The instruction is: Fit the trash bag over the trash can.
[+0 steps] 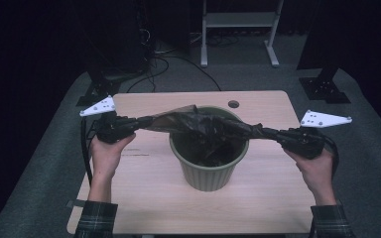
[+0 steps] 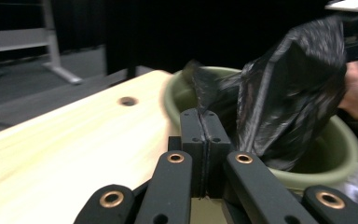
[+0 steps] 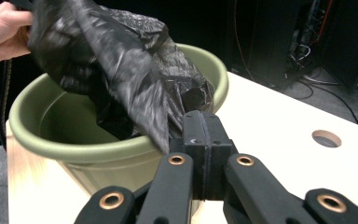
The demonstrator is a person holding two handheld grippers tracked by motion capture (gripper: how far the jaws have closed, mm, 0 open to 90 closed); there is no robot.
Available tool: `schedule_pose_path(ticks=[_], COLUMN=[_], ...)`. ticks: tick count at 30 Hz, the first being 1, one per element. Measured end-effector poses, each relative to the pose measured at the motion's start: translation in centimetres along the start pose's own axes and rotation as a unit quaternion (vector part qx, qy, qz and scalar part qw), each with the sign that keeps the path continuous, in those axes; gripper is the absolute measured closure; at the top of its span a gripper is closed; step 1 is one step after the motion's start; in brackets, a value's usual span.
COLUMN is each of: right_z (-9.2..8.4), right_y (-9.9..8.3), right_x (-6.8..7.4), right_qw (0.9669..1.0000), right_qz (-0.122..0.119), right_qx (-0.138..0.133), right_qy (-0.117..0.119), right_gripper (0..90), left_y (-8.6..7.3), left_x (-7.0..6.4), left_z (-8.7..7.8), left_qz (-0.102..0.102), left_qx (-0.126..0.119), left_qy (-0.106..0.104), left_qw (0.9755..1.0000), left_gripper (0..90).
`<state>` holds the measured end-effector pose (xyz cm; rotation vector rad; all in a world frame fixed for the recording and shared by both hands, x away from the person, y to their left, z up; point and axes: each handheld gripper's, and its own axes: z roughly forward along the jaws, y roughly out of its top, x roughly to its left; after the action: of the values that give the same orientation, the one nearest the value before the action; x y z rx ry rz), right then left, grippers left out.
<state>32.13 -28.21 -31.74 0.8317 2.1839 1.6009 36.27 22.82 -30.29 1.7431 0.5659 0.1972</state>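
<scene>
Both claws matte black: left claw (image 1: 149, 120), right claw (image 1: 267, 132). Each carries a white three-cornered plate on top, dotted with small dark holes. Black cable loops down from each body past the wrist. Up close: two flat black jaw blocks, black link bars, brass-coloured rivets at the pivots, one small white mark on the right one's jaw. Sleeves: dark green-and-white plaid, both cuffs

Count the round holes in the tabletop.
1. The round hole sits in the wooden table near its far edge, just beyond the green bin. The bin and the black bag stretched over it could hide others.
</scene>
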Motion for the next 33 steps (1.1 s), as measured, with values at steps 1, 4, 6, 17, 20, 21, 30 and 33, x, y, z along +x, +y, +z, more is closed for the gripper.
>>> schedule_pose_path(ticks=[1, 4, 6, 17, 20, 21, 30, 33], right_z=[0.1, 0.2, 0.1, -2.4, -3.3, -3.6, -4.5, -4.0], right_y=[-0.2, -0.9, -1.5, -2.7, -2.9, -3.0, -5.0, -6.4], right_x=[0.1, 0.2, 0.4, 2.9, 3.4, 3.6, 4.1, 4.1], right_qw=[1.0, 0.9999, 0.9998, 0.9991, 0.9986, 0.9985, 0.9979, 0.9972], right_qz=[-0.002, 0.005, 0.01, -0.008, -0.01, -0.012, -0.012, -0.004], right_qx=[0.001, 0.008, 0.01, -0.003, -0.01, -0.012, 0.018, 0.033], right_qy=[0.001, 0.009, 0.012, 0.042, 0.051, 0.052, 0.061, 0.068], right_gripper=[86.3, 81.9, 84.4, 90.0, 90.0, 90.0, 90.0, 90.0], left_y=[-0.2, -1.1, -1.7, -3.0, -3.2, -3.3, -5.6, -6.8], left_x=[-0.3, -0.9, -1.1, -4.2, -5.0, -5.1, -5.6, -5.2], left_z=[0.1, 0.2, 0.1, -1.7, -2.5, -2.8, -3.5, -3.1], left_qz=[0.0, 0.006, 0.004, 0.024, 0.028, 0.029, 0.013, 0.0], left_qx=[0.004, 0.012, 0.01, 0.003, 0.001, -0.001, 0.027, 0.034], left_qy=[-0.003, -0.015, -0.024, -0.057, -0.06, -0.061, -0.053, -0.054], left_qw=[1.0, 0.9998, 0.9996, 0.9981, 0.9978, 0.9977, 0.9981, 0.998], left_gripper=[89.4, 88.3, 87.9, 86.4, 87.5, 87.5, 88.5, 89.4])
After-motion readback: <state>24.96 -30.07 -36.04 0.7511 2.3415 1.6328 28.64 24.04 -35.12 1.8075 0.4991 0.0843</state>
